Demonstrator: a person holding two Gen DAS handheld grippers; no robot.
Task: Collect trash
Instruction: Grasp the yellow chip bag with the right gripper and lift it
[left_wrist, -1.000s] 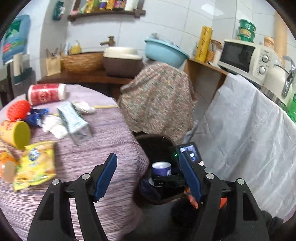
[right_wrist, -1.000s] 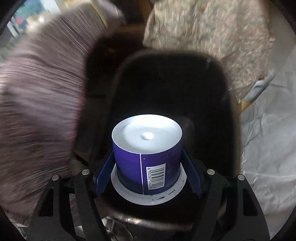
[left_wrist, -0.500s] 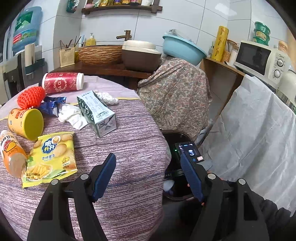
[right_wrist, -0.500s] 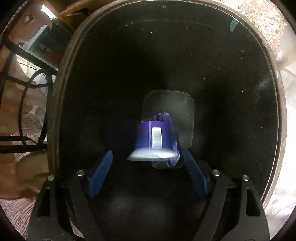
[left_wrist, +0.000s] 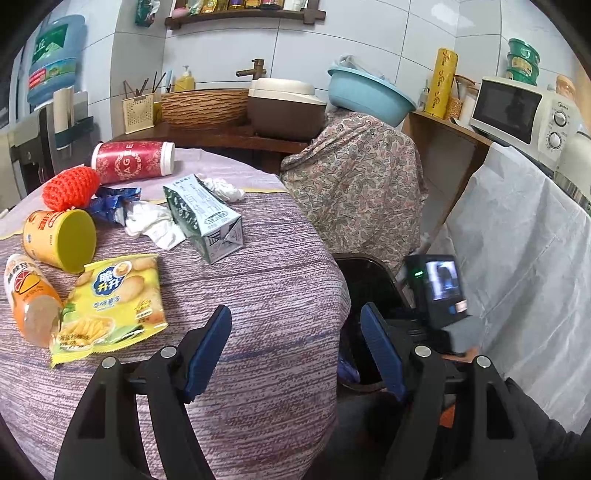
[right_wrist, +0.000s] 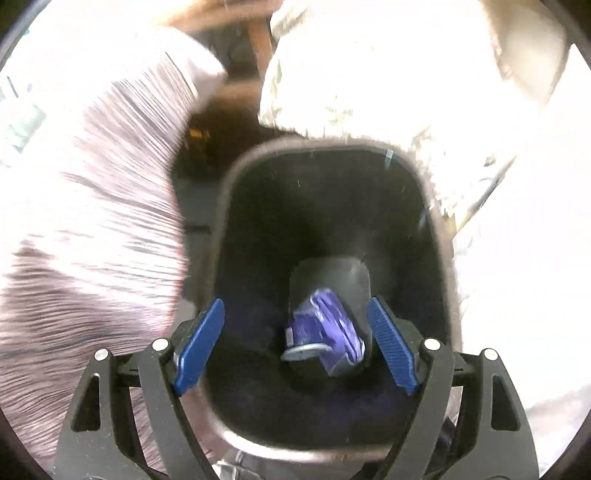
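Note:
In the right wrist view my right gripper (right_wrist: 295, 345) is open and empty above the black trash bin (right_wrist: 448, 280). A purple cup (right_wrist: 325, 332) lies on its side at the bin's bottom. In the left wrist view my left gripper (left_wrist: 295, 350) is open and empty over the round table's near right edge. Trash lies on the table: a green-white carton (left_wrist: 203, 218), a yellow chip bag (left_wrist: 110, 302), a yellow cup (left_wrist: 61, 236), an orange bottle (left_wrist: 29, 299), white tissue (left_wrist: 153, 223), a blue wrapper (left_wrist: 110, 201), a red net (left_wrist: 70, 188) and a red canister (left_wrist: 133, 160). The bin (left_wrist: 369, 273) stands right of the table.
The table has a purple striped cloth (left_wrist: 277, 295). A paisley-covered object (left_wrist: 354, 184) stands behind the bin. A white sheet (left_wrist: 517, 258) hangs at the right below a microwave (left_wrist: 517, 110). A counter with a basket (left_wrist: 203, 107) and a cooker (left_wrist: 284, 107) is behind.
My right gripper opened and let go of the purple cup, which fell into the bin; the gripper has since risen. My left gripper swung left, toward the table.

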